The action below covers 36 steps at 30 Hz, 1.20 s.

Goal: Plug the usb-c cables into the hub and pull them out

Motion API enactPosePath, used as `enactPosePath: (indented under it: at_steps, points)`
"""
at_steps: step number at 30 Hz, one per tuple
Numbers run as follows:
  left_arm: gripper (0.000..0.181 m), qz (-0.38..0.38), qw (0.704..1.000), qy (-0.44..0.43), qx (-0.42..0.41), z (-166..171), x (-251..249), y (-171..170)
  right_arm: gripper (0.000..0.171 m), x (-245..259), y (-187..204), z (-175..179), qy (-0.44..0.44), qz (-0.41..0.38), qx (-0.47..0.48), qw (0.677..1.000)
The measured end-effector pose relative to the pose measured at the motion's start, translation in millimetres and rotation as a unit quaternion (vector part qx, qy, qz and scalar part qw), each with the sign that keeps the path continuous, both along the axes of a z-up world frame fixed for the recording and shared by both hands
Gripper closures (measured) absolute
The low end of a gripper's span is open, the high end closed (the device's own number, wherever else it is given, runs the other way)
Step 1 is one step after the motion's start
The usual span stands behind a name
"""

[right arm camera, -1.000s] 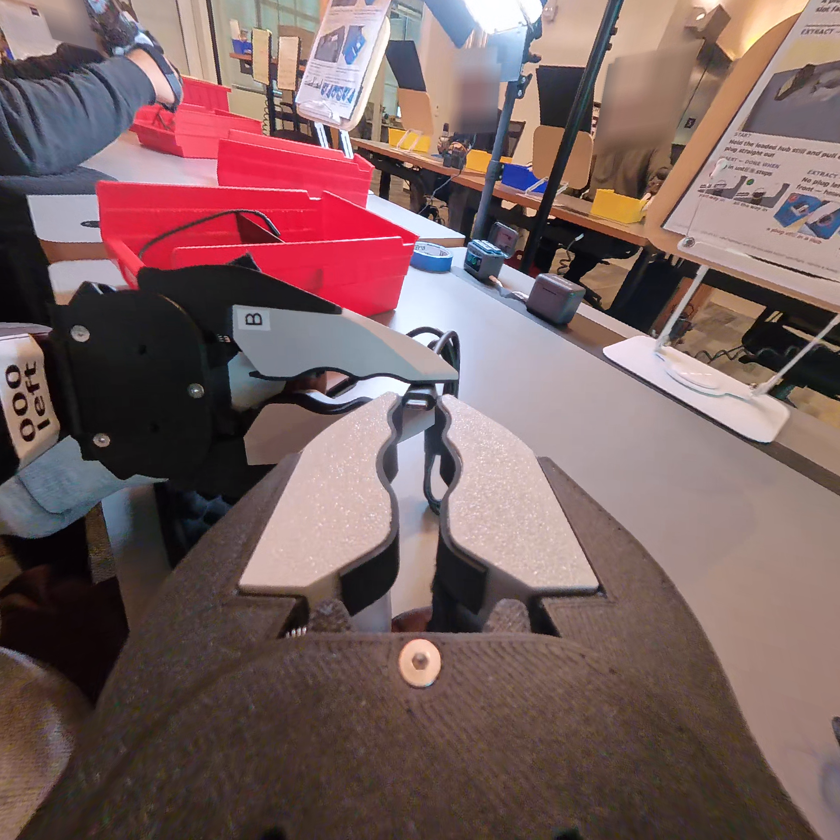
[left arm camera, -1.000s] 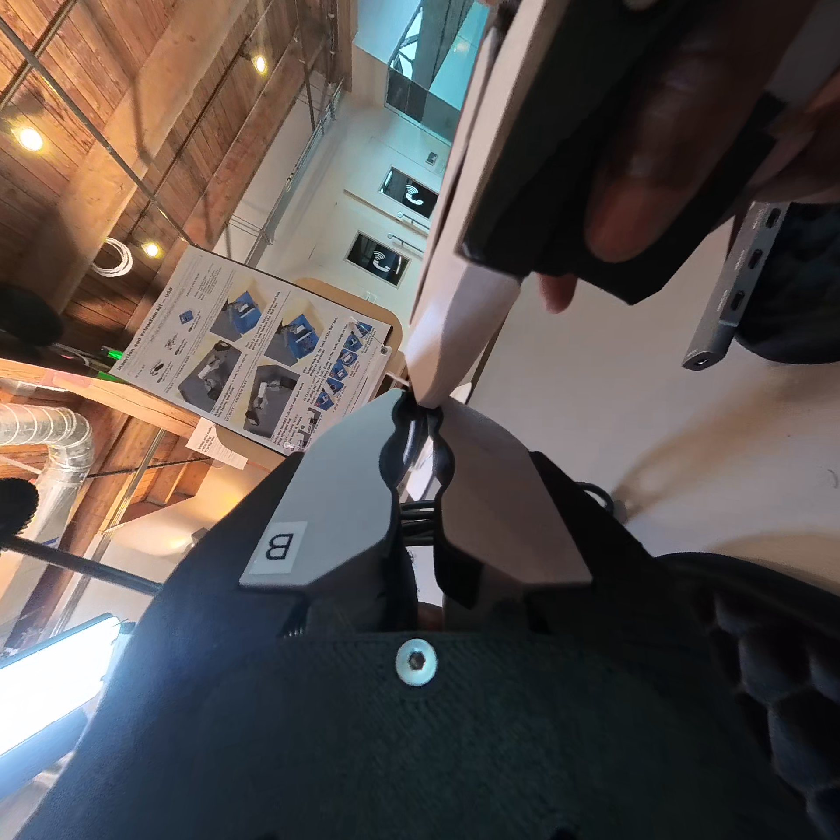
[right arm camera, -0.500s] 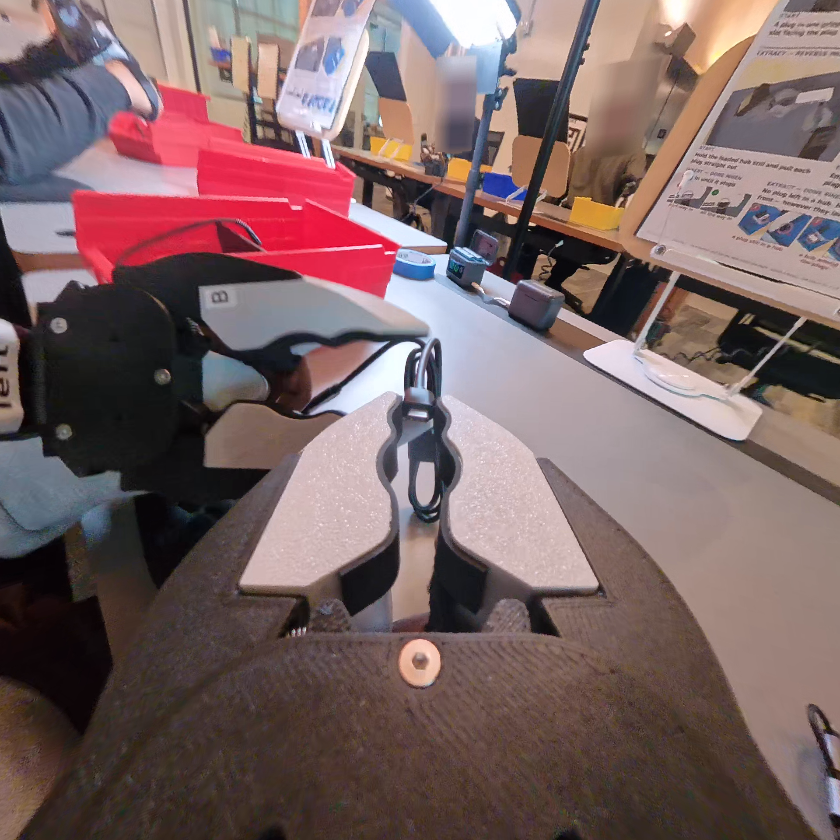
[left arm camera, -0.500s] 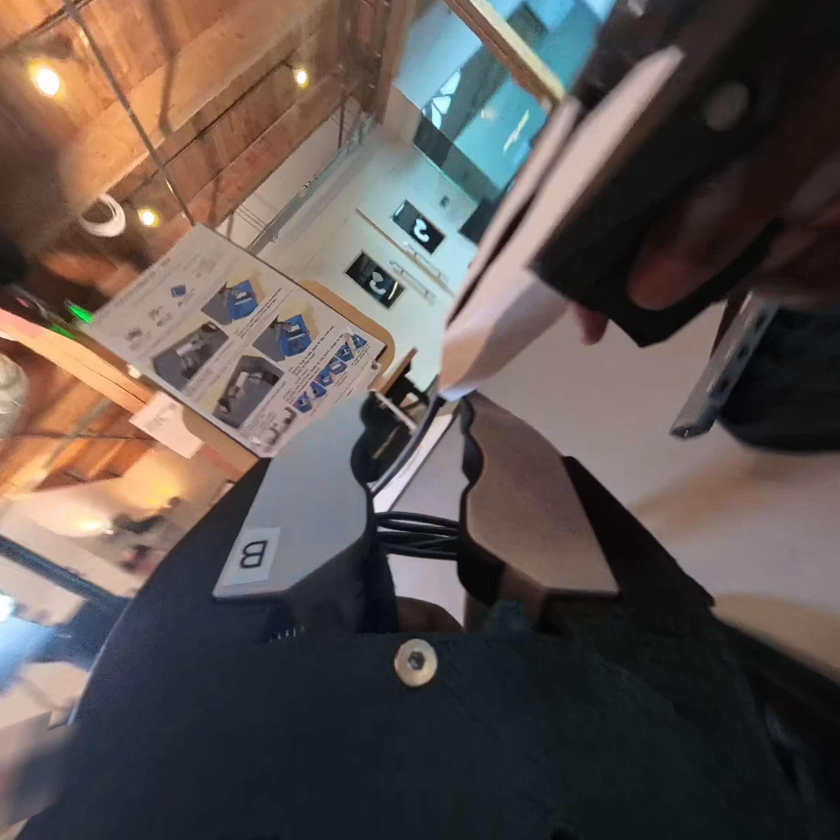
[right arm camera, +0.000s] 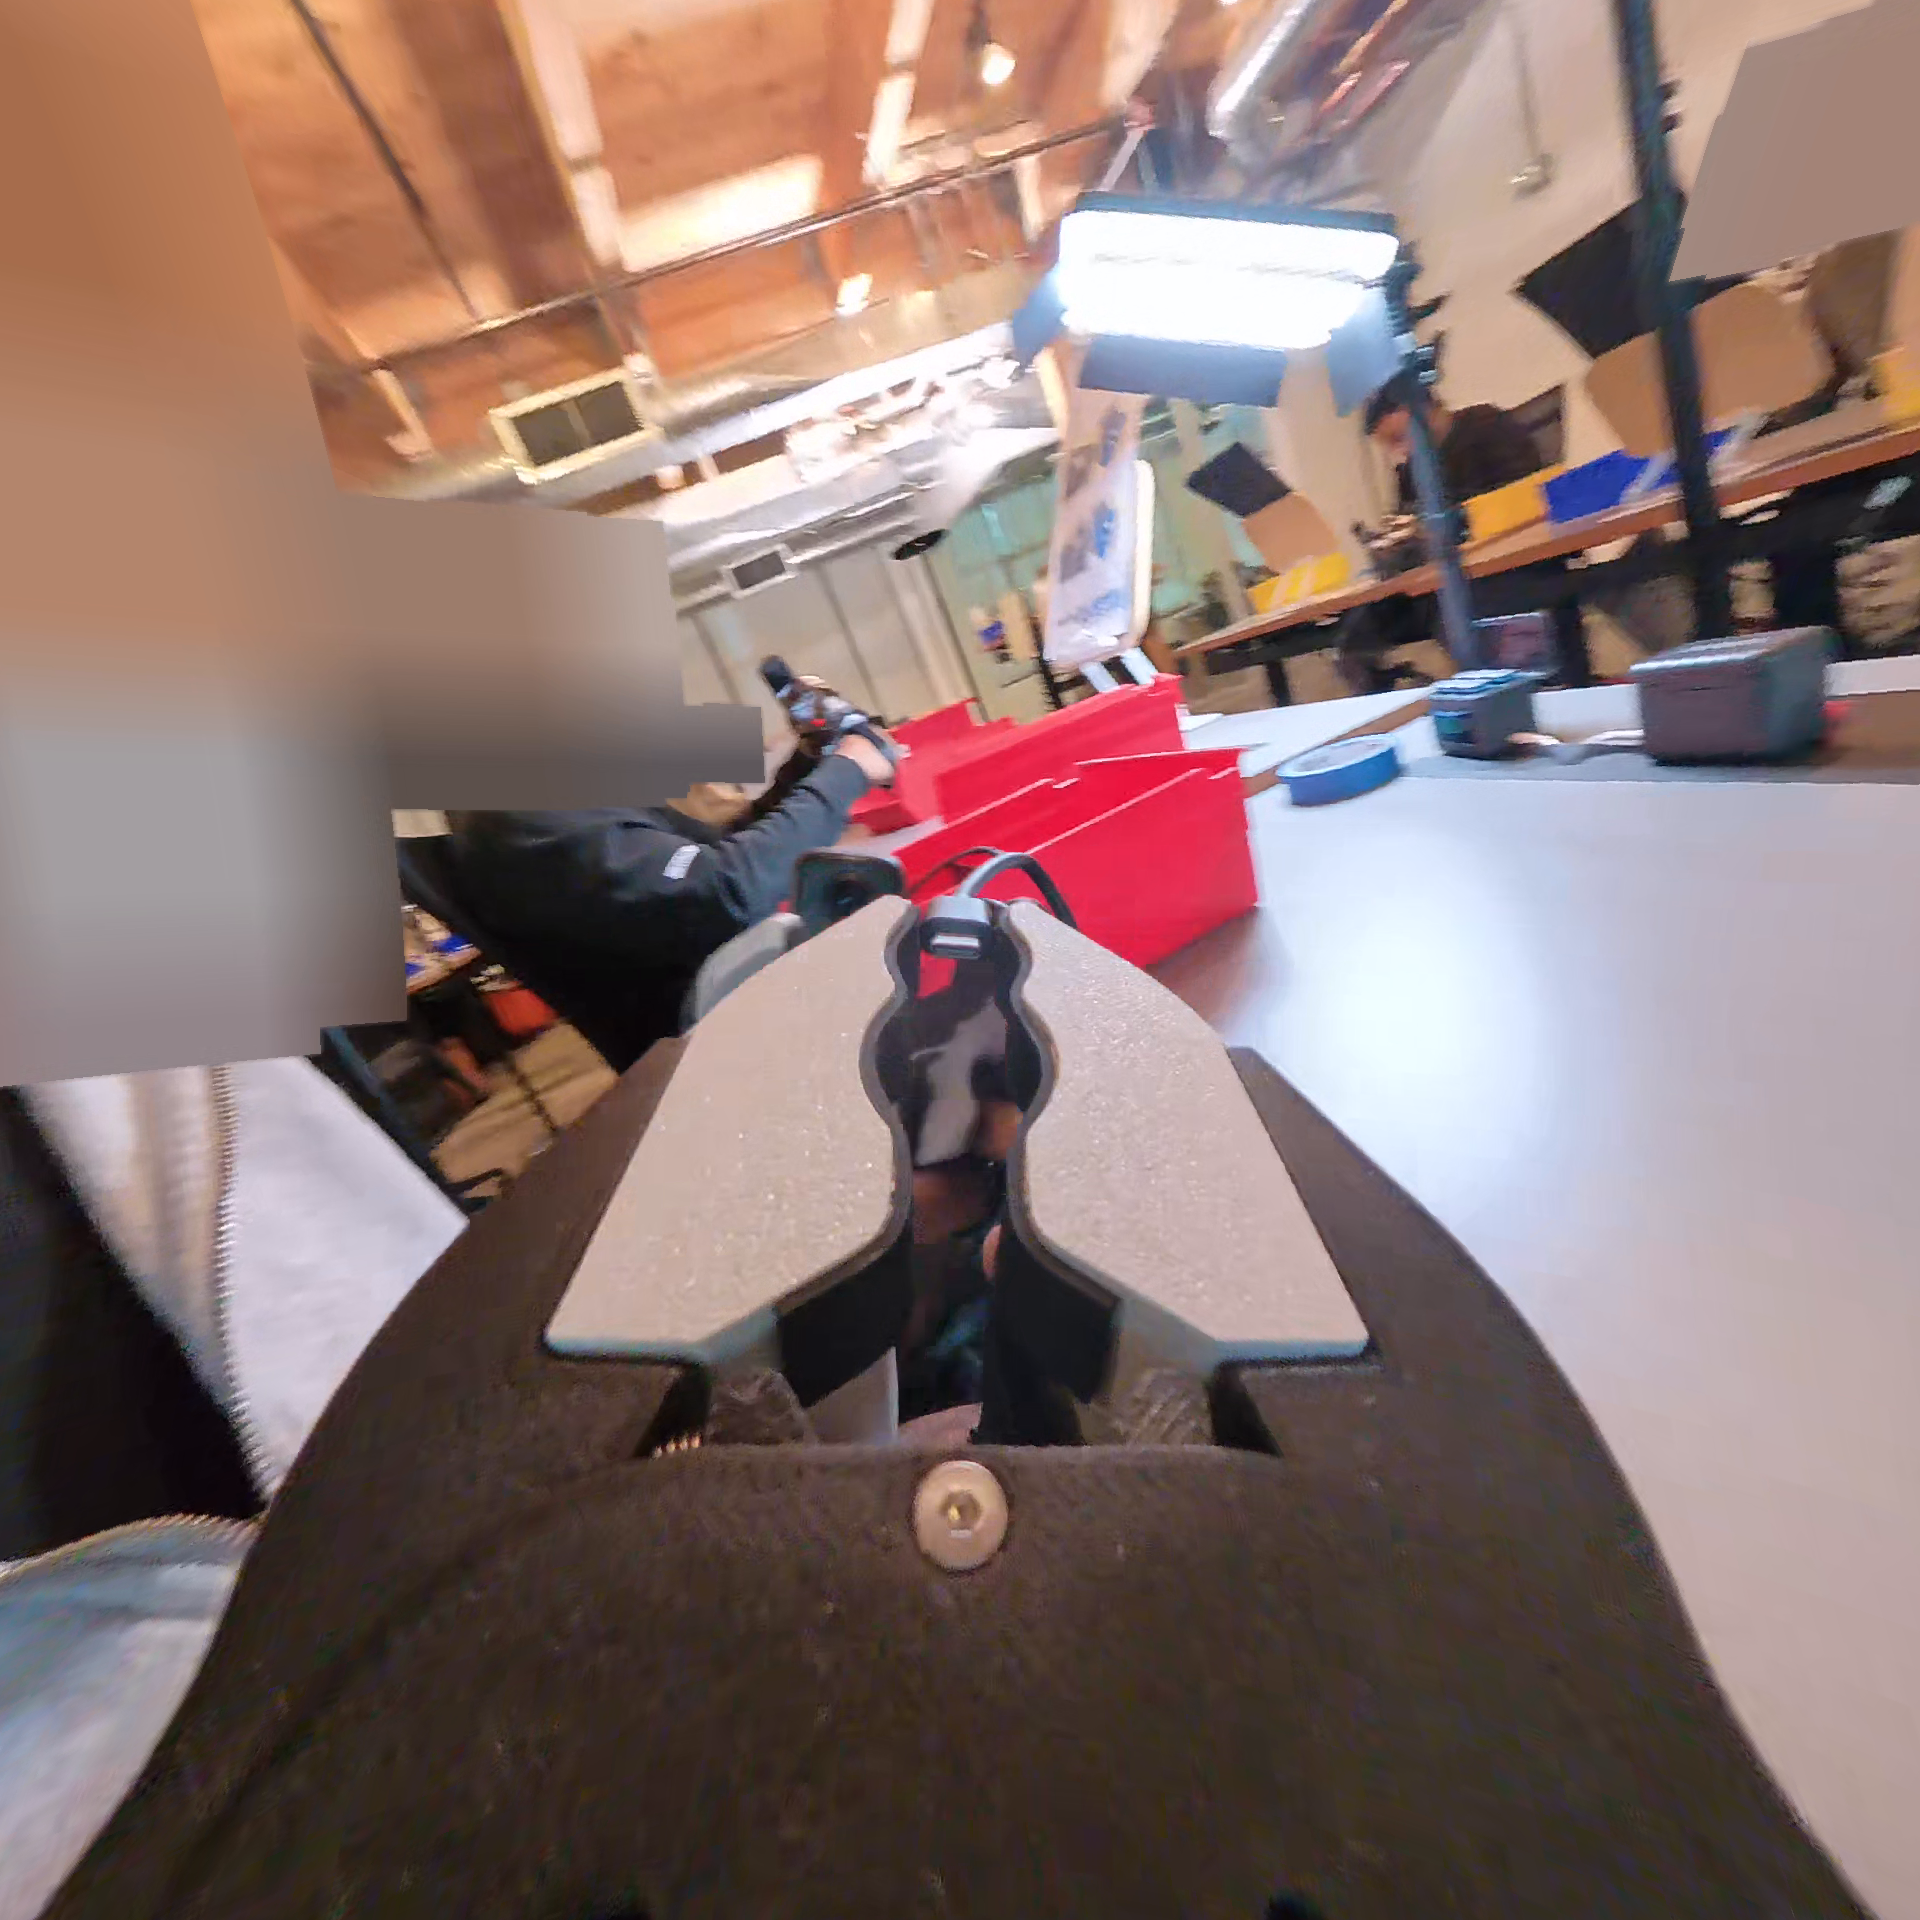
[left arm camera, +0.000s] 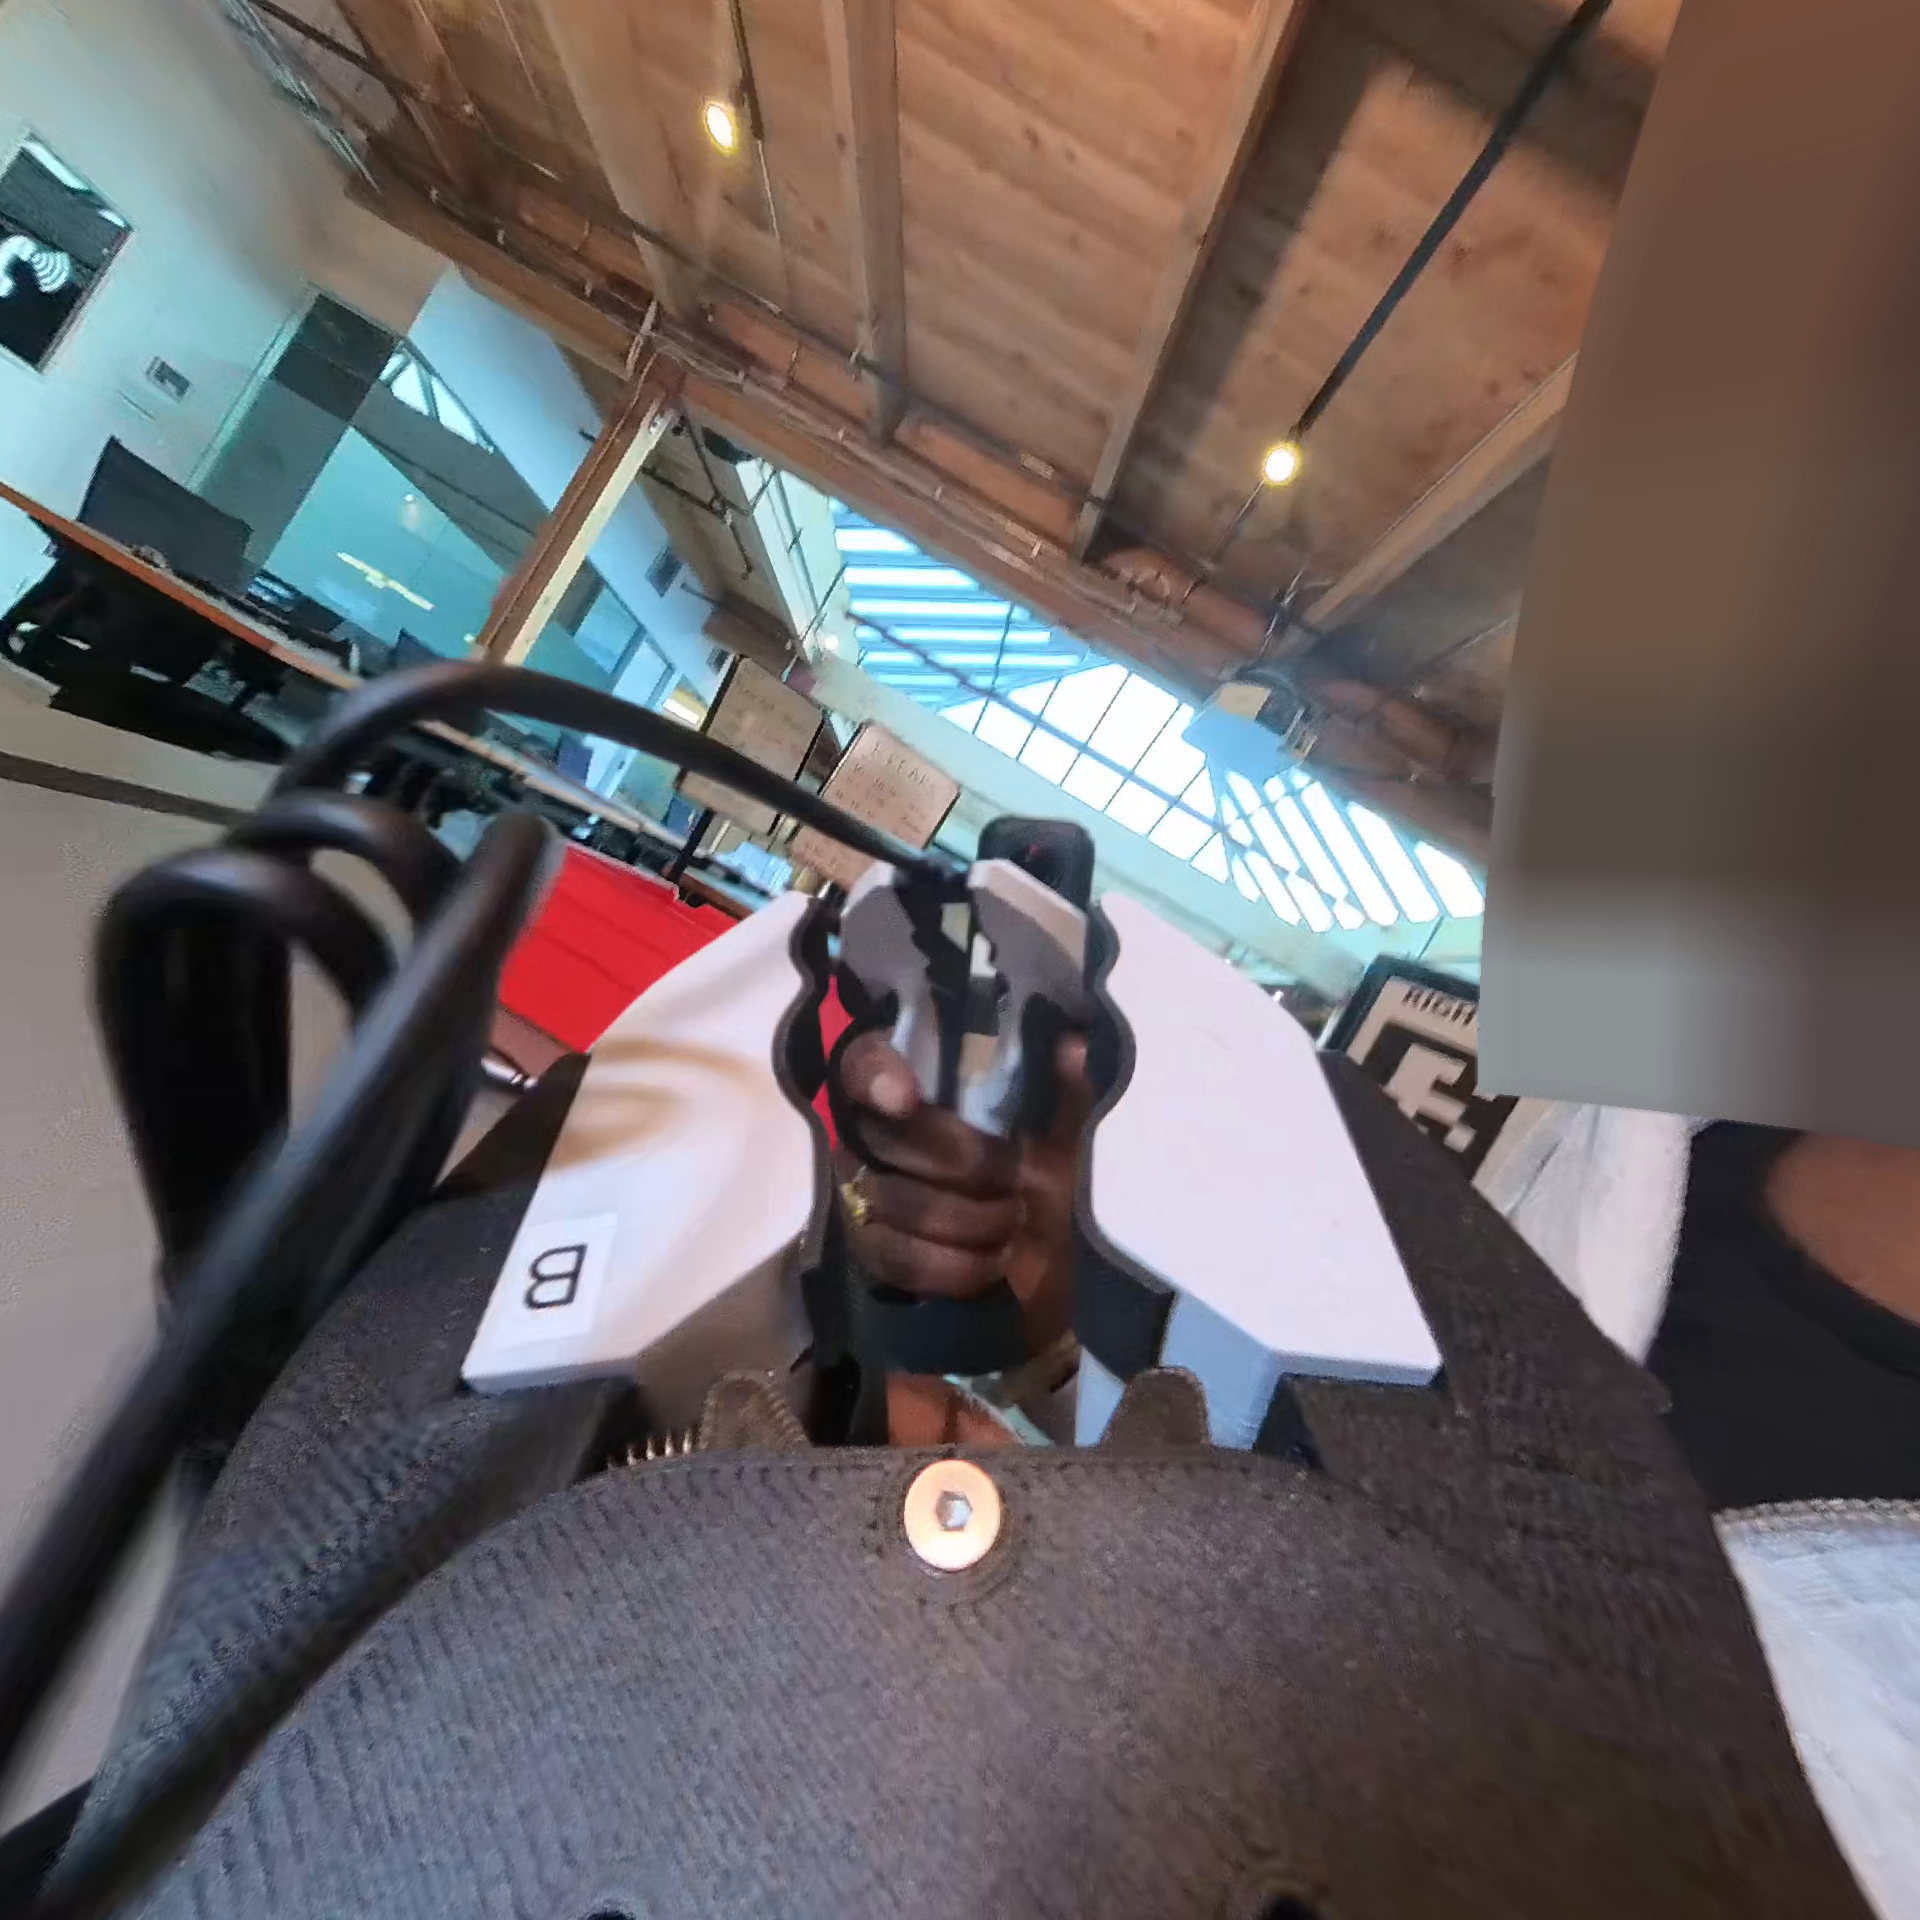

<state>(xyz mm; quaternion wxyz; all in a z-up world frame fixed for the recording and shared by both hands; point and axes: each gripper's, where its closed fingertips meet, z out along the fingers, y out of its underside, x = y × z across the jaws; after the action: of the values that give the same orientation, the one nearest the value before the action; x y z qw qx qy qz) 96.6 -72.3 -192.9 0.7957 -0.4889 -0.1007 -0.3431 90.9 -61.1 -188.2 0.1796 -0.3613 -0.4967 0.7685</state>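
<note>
USB-C plug [right arm camera: 956, 938] being pinched at the tips of the right hand-held gripper [right arm camera: 958, 935], its cable [left arm camera: 312, 935] trailing past the released left hand-held gripper [left arm camera: 951, 977]; hub unseen, alignment coming next.

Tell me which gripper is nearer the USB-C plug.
Right. The right gripper is shut on the USB-C plug at its fingertips. The left gripper is open and faces it from a short way off, not touching the plug.

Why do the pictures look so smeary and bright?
Left wrist view: the looped black cable near the lens is blurred, and the skylight glares white. Right wrist view: the rectangular lamp panel blows out white, the ceiling is smeared, and the grey USB-C plug stays sharp.
</note>
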Motion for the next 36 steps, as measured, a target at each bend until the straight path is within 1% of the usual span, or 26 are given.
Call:
enactPosePath:
  at_steps: [2,3,5,7,10,13,16,18,20,28,29,32,36]
  points:
    - [0.133,-0.002,1.0,0.028,-0.015,-2.5,6.1,3.0,0.159,4.1,-7.4,-0.7,0.002,0.032,0.0,0.999]
    - [0.135,-0.009,0.999,0.04,-0.01,-1.2,10.5,2.0,0.159,6.4,-12.2,-2.2,0.003,0.05,0.006,0.999]
    - [0.147,-0.008,0.998,0.058,0.005,2.0,14.1,-1.3,0.159,12.0,-21.7,-4.5,0.006,0.083,0.016,0.996]
    - [0.164,-0.007,0.997,0.07,0.027,6.7,15.5,-7.6,0.159,16.3,-25.6,-4.2,0.012,0.102,0.015,0.995]
    - [0.173,-0.018,0.996,0.078,0.028,6.4,16.2,-11.8,0.159,21.0,-25.8,-3.0,0.019,0.115,0.014,0.993]
    - [0.172,-0.026,0.995,0.089,0.027,5.5,19.2,-12.8,0.159,23.4,-26.9,-3.6,0.025,0.117,0.029,0.992]
    - [0.163,-0.04,0.993,0.105,0.023,4.3,25.7,-13.1,0.159,25.2,-24.7,-2.0,0.03,0.118,0.028,0.992]
    - [0.168,-0.035,0.993,0.111,0.017,2.6,25.7,-11.5,0.159,27.2,-25.1,-2.8,0.03,0.122,0.033,0.991]
    - [0.168,-0.037,0.993,0.114,0.016,1.8,26.4,-11.4,0.159,28.0,-25.3,-3.9,0.029,0.122,0.04,0.991]
    - [0.154,-0.044,0.99,0.131,0.005,-1.6,31.6,-8.4,0.159,29.2,-25.8,-5.7,0.028,0.127,0.051,0.99]
    - [0.154,-0.043,0.99,0.132,0.005,-1.5,31.8,-8.4,0.159,29.3,-26.1,-5.5,0.028,0.127,0.05,0.99]
    - [0.164,-0.038,0.991,0.126,0.005,-1.9,29.2,-8.3,0.159,30.2,-27.3,-6.0,0.028,0.133,0.051,0.989]
    - [0.165,-0.039,0.992,0.123,0.004,-2.2,28.4,-8.1,0.159,27.7,-25.9,-9.2,0.022,0.119,0.07,0.99]
